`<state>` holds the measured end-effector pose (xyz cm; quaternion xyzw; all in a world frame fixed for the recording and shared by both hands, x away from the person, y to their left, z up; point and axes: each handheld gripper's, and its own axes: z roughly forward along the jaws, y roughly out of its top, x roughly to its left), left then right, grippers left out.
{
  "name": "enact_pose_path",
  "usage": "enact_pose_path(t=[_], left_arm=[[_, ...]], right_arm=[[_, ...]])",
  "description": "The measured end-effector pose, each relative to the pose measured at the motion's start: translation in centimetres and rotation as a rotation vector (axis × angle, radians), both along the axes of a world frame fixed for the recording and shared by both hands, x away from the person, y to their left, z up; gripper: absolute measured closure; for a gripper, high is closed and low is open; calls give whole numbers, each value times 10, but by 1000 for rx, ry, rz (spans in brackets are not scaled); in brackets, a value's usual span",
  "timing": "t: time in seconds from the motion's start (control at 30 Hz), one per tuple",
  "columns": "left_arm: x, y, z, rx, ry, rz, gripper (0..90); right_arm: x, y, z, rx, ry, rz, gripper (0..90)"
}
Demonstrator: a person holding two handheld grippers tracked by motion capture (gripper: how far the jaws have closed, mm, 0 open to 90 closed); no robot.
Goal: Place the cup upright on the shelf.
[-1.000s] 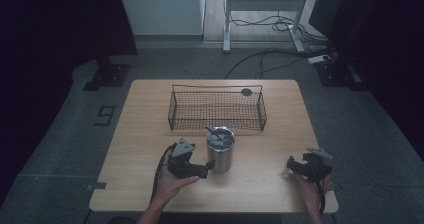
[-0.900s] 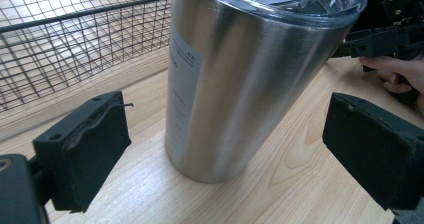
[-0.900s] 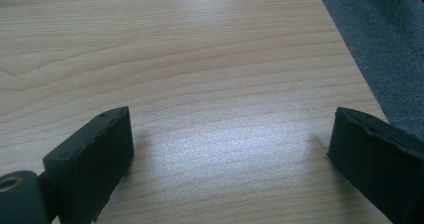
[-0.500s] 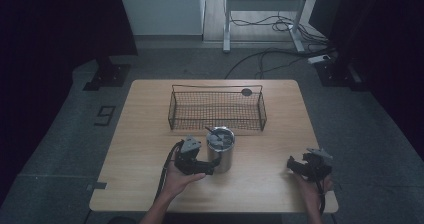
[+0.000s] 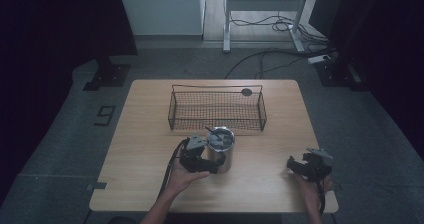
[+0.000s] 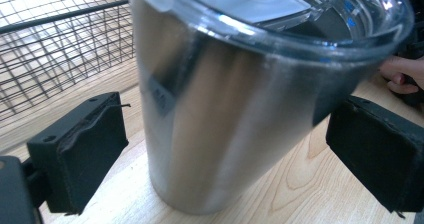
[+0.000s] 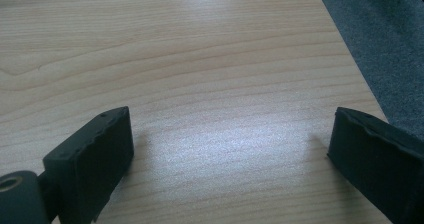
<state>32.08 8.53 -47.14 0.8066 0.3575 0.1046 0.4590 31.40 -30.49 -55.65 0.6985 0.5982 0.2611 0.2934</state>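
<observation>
Now the left gripper (image 6: 225, 154) is spread wide, its jaws on either side of a steel cup (image 6: 235, 114) without touching it. That cup, under a clear lid (image 5: 220, 137), stands on the table (image 5: 150, 134) just in front of a wire basket (image 5: 217, 109), perhaps slightly tilted. Well apart, the right gripper (image 7: 230, 159) gapes over bare wood near the table's edge.

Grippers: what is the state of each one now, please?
Left gripper: open, jaws either side of the tumbler, not gripping.
Right gripper: open, holding nothing, over the table.
</observation>
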Motion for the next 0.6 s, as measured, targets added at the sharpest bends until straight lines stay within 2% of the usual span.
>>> enact_pose_path(t=[0.13, 0.2, 0.37, 0.6], left_arm=[[3, -6, 0, 13, -2, 0, 29], [5, -12, -1, 37, -21, 4, 27], [9, -20, -1, 58, -39, 6, 21], [14, -25, -5, 32, -52, 12, 2]], right_arm=[[0, 0, 0, 0, 0, 0, 41], [0, 0, 0, 0, 0, 0, 41], [0, 0, 0, 0, 0, 0, 41], [0, 0, 0, 0, 0, 0, 41]])
